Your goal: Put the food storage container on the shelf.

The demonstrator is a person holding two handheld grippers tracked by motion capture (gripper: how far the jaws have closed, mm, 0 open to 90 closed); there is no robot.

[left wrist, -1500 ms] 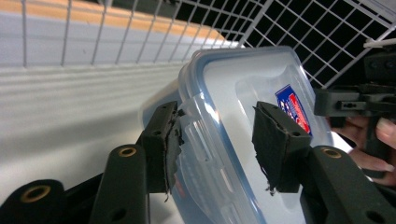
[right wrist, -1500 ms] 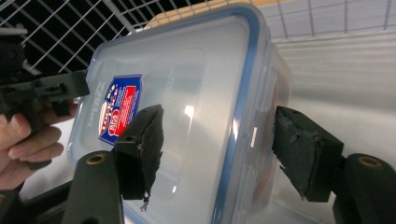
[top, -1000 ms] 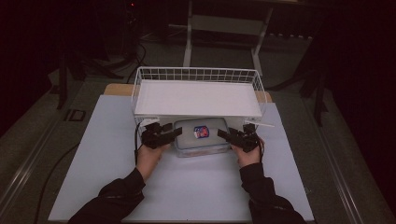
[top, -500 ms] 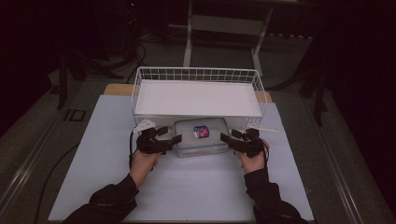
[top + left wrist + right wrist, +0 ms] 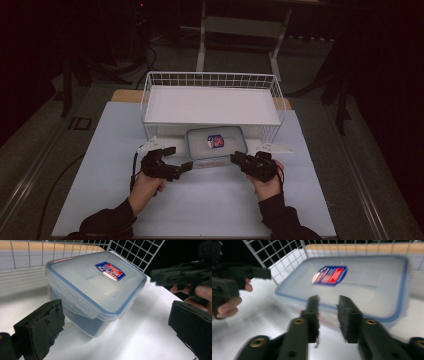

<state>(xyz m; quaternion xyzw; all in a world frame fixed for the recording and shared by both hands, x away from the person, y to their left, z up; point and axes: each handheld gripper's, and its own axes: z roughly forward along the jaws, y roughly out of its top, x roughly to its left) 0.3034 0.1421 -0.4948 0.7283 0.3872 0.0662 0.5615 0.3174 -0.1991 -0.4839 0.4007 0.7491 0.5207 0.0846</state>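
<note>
**One lidded container between two hand-held grippers**

One clear container (image 5: 215,143) with a blue-rimmed lid and a red-and-blue label lies on the white surface (image 5: 100,150), its far end tucked under the wire basket (image 5: 210,80). Its contents are hard to make out. The left hand-held gripper (image 5: 186,166) gapes wide at its near left corner; the right hand-held gripper (image 5: 236,159), jaws narrowly parted, grips nothing. The right gripper view is motion-blurred.
</note>
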